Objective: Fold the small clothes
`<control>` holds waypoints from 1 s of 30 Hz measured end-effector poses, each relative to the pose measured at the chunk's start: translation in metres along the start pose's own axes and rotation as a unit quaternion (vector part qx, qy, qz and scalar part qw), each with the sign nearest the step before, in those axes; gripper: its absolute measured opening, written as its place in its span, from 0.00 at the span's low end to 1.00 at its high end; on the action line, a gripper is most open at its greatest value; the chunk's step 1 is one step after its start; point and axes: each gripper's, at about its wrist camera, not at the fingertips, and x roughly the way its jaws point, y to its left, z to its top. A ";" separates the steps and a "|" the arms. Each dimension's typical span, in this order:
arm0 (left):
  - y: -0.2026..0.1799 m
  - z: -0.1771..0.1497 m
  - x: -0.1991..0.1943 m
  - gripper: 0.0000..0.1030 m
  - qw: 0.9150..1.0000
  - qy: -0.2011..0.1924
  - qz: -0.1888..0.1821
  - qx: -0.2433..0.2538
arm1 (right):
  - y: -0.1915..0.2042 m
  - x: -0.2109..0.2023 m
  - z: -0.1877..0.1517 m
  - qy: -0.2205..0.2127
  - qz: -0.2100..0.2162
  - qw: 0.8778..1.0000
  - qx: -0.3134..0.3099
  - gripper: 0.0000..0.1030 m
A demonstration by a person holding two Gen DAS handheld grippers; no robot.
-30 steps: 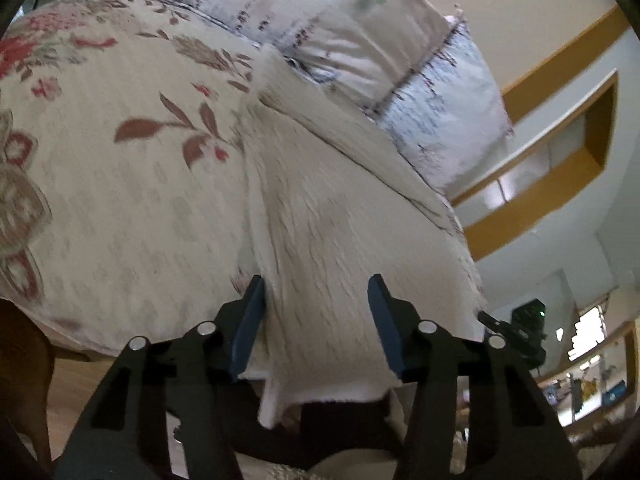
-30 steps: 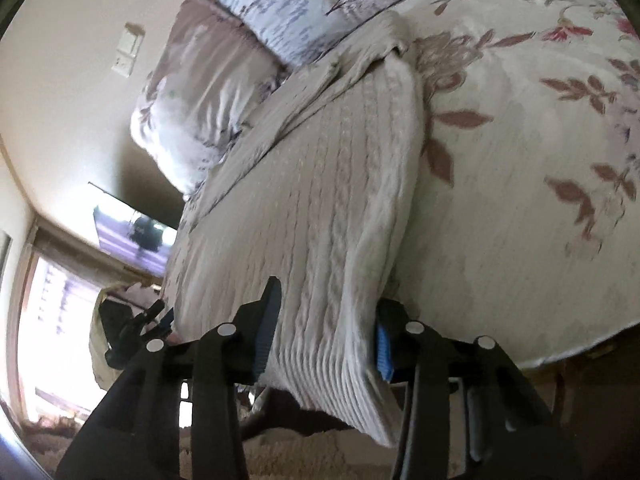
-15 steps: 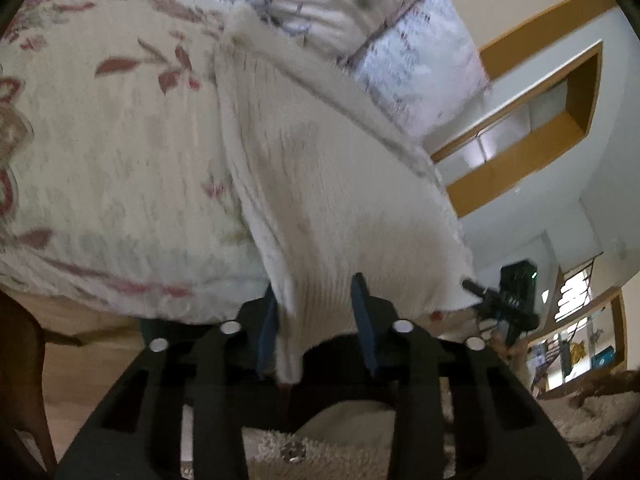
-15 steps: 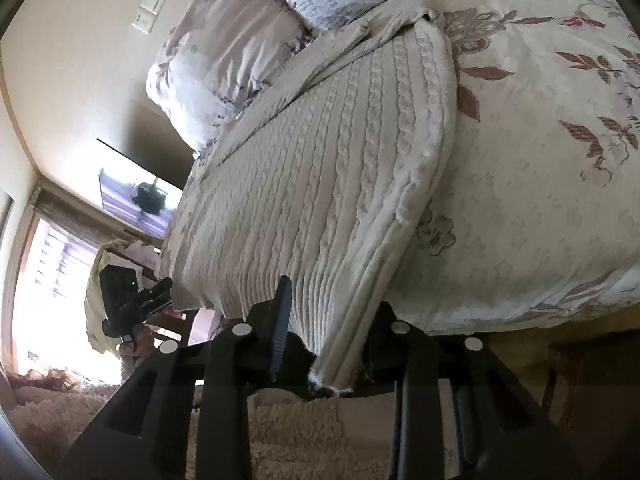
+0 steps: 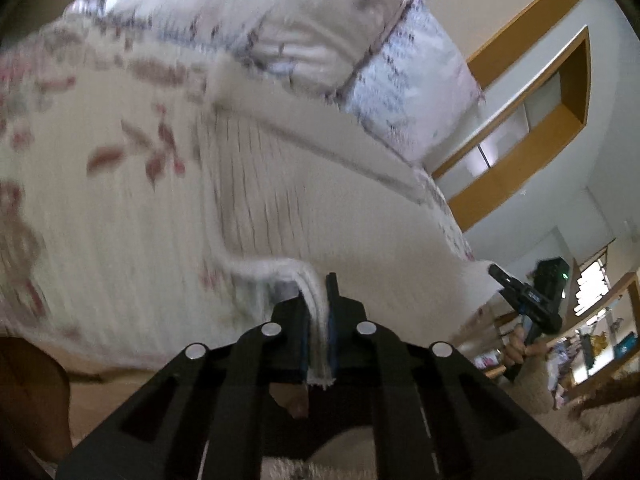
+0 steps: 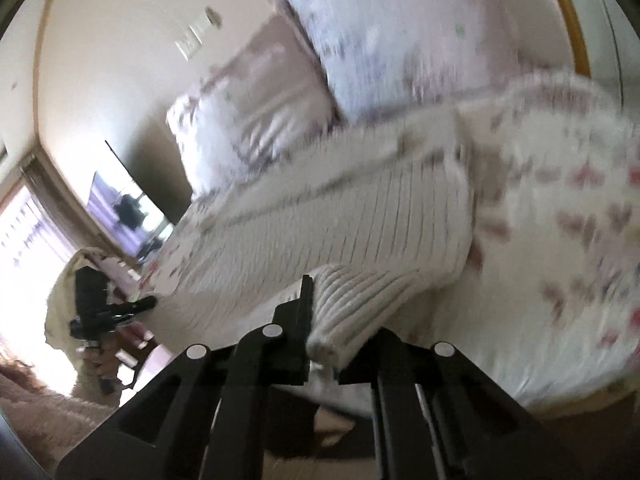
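A cream cable-knit sweater (image 5: 320, 200) lies spread on the floral bedspread (image 5: 100, 200), its hem at the bed's near edge. My left gripper (image 5: 318, 300) is shut on one hem corner, the knit bunched between the jaws. My right gripper (image 6: 324, 312) is shut on the other hem corner of the sweater (image 6: 360, 224), the ribbed edge rolled up against the left jaw. The right gripper also shows in the left wrist view (image 5: 516, 292), and the left gripper in the right wrist view (image 6: 120, 308). Both views are motion-blurred.
Two patterned pillows (image 5: 320, 32) lie at the head of the bed beyond the sweater. The bedspread (image 6: 560, 260) stretches to the outer side of each gripper. A shaggy rug (image 5: 540, 392) covers the floor below the bed edge. A wooden wall niche (image 5: 540, 112) is behind.
Both grippers went from open around the hem to shut on it. They have since lifted the hem corners up and forward over the bed.
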 end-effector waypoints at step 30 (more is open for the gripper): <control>-0.010 0.227 0.092 0.06 0.978 -0.117 0.167 0.038 | 0.014 0.112 0.159 -0.139 -0.210 0.960 -0.126 0.06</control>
